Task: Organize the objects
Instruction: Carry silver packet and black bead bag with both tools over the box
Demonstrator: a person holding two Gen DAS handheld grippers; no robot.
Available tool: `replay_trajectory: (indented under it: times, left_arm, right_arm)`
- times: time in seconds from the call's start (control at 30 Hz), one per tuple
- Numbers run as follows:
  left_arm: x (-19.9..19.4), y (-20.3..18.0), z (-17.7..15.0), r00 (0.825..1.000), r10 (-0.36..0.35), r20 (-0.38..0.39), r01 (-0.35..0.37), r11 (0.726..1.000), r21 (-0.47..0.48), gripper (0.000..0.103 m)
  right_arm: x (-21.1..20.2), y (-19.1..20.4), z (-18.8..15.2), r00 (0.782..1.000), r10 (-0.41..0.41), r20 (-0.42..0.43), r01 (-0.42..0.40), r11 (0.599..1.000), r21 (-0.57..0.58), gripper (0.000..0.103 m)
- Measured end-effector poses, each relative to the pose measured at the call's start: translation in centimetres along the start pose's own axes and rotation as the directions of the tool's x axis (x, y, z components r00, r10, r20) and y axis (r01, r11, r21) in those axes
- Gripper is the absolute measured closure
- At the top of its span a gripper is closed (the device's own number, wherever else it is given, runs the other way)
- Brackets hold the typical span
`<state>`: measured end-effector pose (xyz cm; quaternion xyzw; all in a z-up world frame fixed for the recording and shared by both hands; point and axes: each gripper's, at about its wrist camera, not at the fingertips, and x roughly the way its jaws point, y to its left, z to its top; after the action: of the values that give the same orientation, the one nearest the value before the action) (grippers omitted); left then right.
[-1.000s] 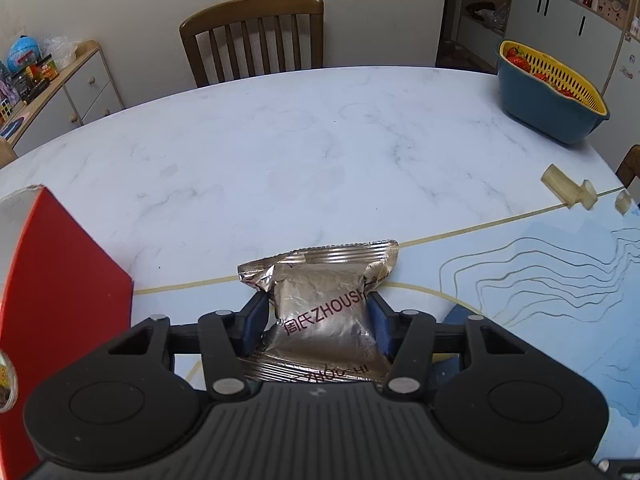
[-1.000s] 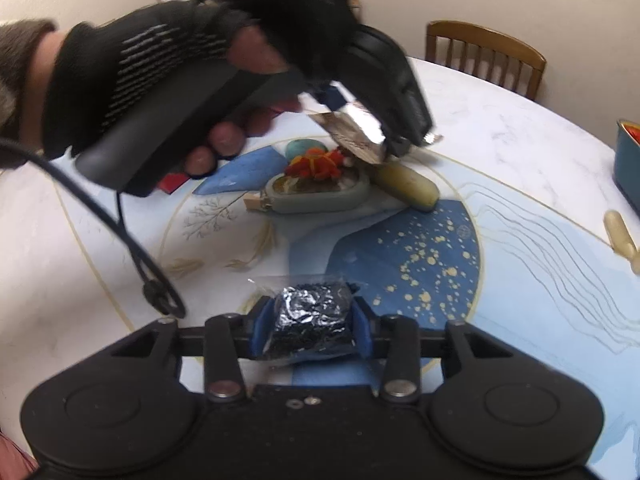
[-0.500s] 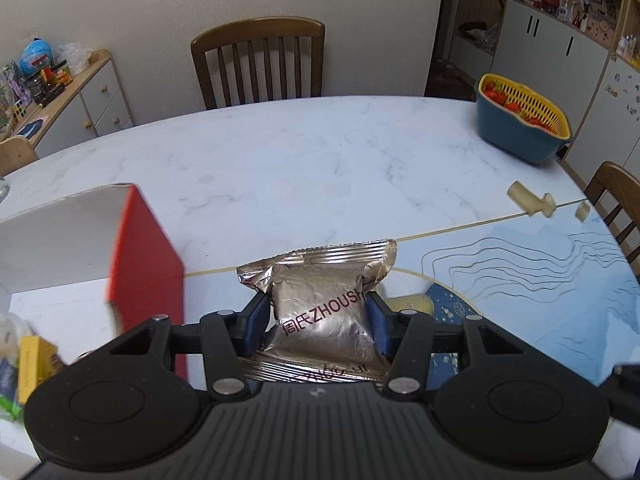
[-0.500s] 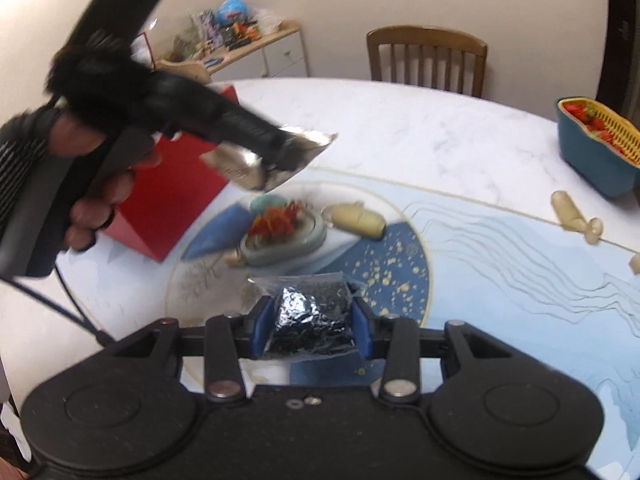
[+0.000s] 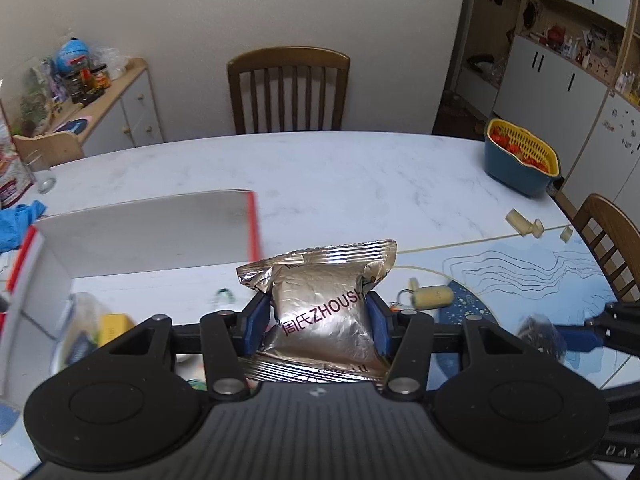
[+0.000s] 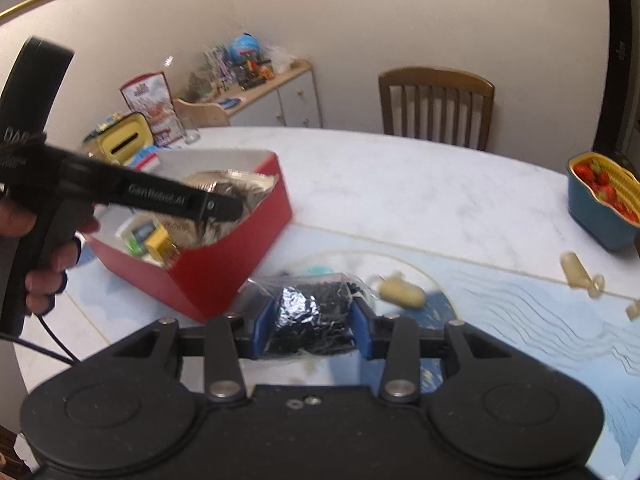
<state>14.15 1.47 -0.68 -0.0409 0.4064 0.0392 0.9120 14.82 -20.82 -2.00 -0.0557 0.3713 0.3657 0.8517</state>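
My left gripper (image 5: 316, 320) is shut on a silver foil snack packet (image 5: 324, 308) marked ZHOUSH and holds it over the open red box (image 5: 252, 224). In the right wrist view the left gripper (image 6: 224, 206) hangs above the red box (image 6: 224, 256) with the silver packet (image 6: 236, 184) over its inside. My right gripper (image 6: 310, 324) is shut on a clear packet of dark, shiny contents (image 6: 310, 320), held above the table just right of the box. It shows blurred at the right edge of the left wrist view (image 5: 540, 332).
The box holds several small packets, one yellow (image 6: 162, 246). A cream capsule-shaped toy (image 6: 400, 292) lies on the blue mat (image 6: 520, 320). A blue basket of strawberries (image 6: 604, 200) stands at the far right. Small cream pieces (image 5: 524, 224) lie nearby. Chairs surround the marble table (image 5: 340, 176).
The left gripper has carried the silver packet left, from above the mat to above the red box. The right gripper has risen and followed toward the box with its dark packet.
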Motion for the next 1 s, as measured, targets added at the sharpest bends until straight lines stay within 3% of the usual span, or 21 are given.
replay_trajectory:
  times: [0.53, 1.0]
  left_arm:
    - [-4.8, 11.2, -1.5, 0.997, 0.079, 0.021, -0.077, 0.995, -0.058, 0.052]
    - [-3.1, 18.4, -2.8, 0.991, 0.13, -0.024, -0.131, 0.987, -0.089, 0.052]
  right_arm:
    - [3.8, 9.0, 4.7, 0.998, 0.044, 0.036, -0.042, 0.996, -0.076, 0.063]
    - [11.2, 13.3, 7.7, 0.999, 0.035, -0.015, -0.036, 0.996, -0.085, 0.063]
